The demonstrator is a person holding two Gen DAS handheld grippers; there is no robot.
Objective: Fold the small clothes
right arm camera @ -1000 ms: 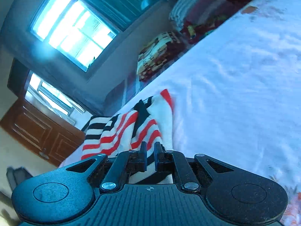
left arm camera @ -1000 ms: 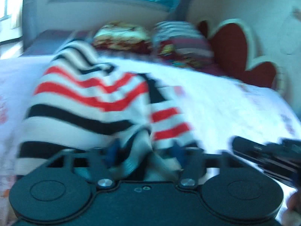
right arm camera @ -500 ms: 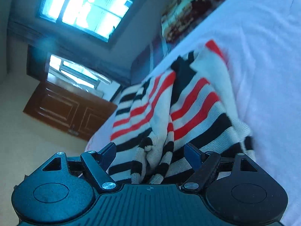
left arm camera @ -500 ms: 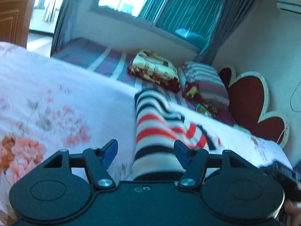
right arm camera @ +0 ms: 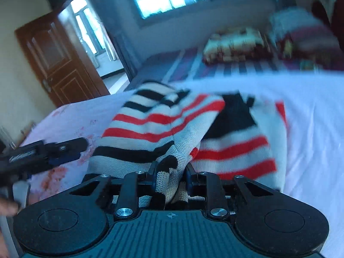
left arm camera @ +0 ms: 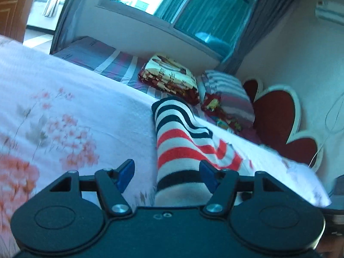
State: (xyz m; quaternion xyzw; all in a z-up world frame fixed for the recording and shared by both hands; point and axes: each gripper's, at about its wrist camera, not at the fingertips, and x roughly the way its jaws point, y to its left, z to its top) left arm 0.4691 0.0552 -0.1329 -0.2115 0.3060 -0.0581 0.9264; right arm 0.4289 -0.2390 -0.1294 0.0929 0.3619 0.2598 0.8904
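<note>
— While the striped sweater (right arm camera: 172,129) lies bunched on the white bedsheet (right arm camera: 311,118), what has your right gripper (right arm camera: 169,178) got?
— A fold of its knit, pinched tight between my fingers; cloth bulges out on both sides.
— And the left gripper (left arm camera: 165,172)?
— Fingers spread wide, nothing between the pads but air. The sweater's near end sits just ahead, toward the right blue pad (left arm camera: 206,172). Floral print (left arm camera: 64,133) lies to its left.
</note>
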